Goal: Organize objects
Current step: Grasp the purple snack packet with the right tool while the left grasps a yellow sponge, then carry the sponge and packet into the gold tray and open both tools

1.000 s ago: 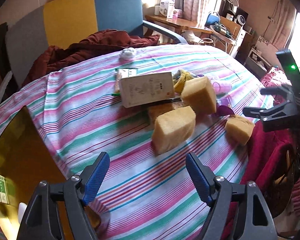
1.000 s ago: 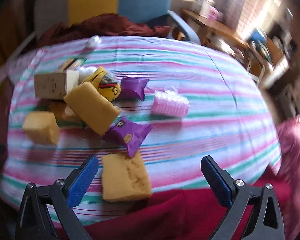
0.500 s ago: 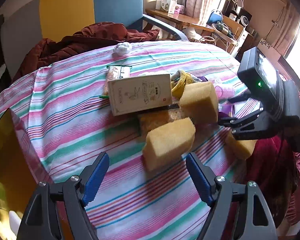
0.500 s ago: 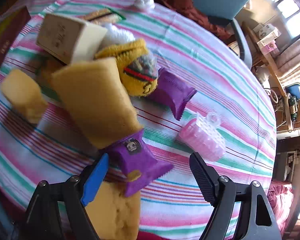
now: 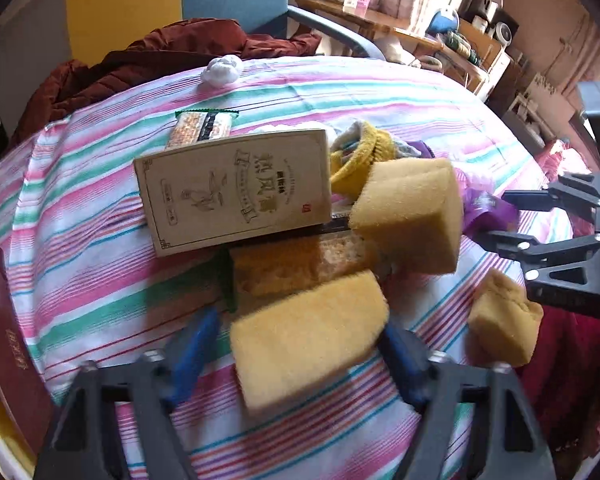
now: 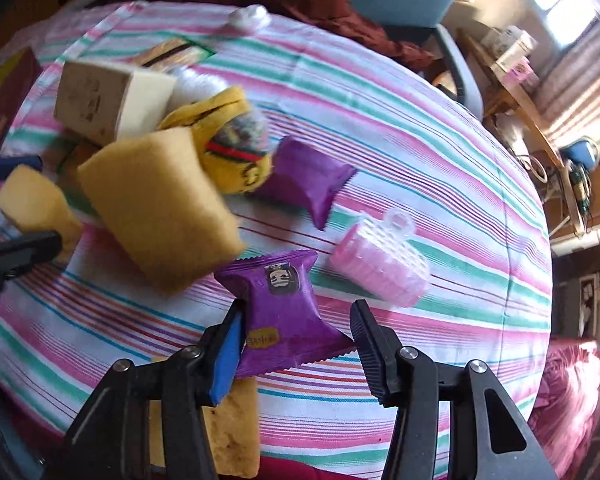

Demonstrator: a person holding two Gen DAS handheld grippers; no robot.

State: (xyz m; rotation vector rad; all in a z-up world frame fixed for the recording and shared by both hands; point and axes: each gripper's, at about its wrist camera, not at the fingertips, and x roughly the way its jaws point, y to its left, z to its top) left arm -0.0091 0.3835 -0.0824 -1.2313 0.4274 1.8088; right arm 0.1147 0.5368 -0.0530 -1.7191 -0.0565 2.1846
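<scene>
So we've got a round bench (image 5: 100, 216) with a striped cloth and a messy pile of stuff on it. Our left gripper (image 5: 300, 354) is closing around the nearest yellow sponge (image 5: 308, 336); the sponge sits right between the blue pads, the right one looks to be touching it while the left one is apart from it. Just behind it there's a snack bar (image 5: 300, 264), a bigger sponge block (image 5: 412, 216) and a cream box (image 5: 236, 188) leaning on the heap. Our right gripper (image 6: 296, 344) is closing on a purple snack packet (image 6: 280, 312) at the near edge; the left pad touches it, the right pad looks slightly off it. A pink hair roller (image 6: 380, 268) lies just right of the packet, a second purple packet (image 6: 308, 180) farther back, beside a yellow sock (image 6: 232, 152).
</scene>
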